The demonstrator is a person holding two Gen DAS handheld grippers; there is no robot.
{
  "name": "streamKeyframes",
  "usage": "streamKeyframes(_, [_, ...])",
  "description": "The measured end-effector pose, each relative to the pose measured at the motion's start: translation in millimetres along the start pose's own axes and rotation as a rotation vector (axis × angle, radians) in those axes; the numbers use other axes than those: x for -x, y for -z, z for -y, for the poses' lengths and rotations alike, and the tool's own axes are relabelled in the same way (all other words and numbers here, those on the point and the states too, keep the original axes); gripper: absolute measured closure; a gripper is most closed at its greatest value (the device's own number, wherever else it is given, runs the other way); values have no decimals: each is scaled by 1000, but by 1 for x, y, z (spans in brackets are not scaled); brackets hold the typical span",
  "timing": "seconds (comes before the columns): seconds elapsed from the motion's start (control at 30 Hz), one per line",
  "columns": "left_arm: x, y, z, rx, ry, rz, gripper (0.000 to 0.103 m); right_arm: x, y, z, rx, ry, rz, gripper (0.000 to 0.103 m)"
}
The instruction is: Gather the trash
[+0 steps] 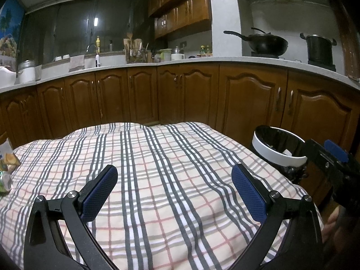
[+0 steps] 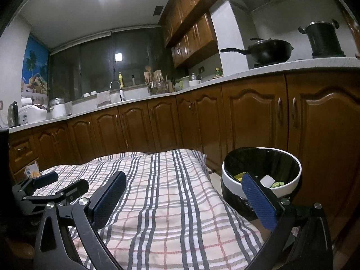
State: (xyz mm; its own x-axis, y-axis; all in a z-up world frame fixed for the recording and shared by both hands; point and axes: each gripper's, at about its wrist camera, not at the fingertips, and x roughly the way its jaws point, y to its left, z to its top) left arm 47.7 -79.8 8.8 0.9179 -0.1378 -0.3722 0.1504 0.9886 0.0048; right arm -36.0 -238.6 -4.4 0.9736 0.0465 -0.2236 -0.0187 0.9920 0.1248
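Left tool [image 1: 174,183] spread wide, empty, above the plaid cloth [image 1: 157,168]. Right tool [image 2: 184,187] also spread wide, empty, over the cloth's right edge, its right finger in front of the bin [image 2: 294,180]. Bin stands beside the desk; scraps [image 2: 275,183] lie inside. Wrappers [image 1: 7,168] sit at the cloth's left edge.

Both wrist views face the kitchen cabinets [image 1: 180,94] across a shared checked cloth [image 2: 171,202]
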Motion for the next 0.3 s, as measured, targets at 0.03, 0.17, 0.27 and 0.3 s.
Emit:
streamKeyframes(0.03, [-1, 0, 0, 2, 2, -4, 0, -1, 0, 1, -1, -1, -2, 0])
streamKeyframes(0.17, [-3, -2, -2, 3, 4, -12, 0, -5, -2, 2, -9, 0, -14, 0])
streamKeyframes(0.27, [-5, -4, -4, 8, 11, -23, 0, -8, -2, 3, -15, 0, -30, 0])
streamKeyframes(0.3, [-6, -4, -5, 10, 14, -29, 0, -10, -2, 3, -17, 0, -36, 0])
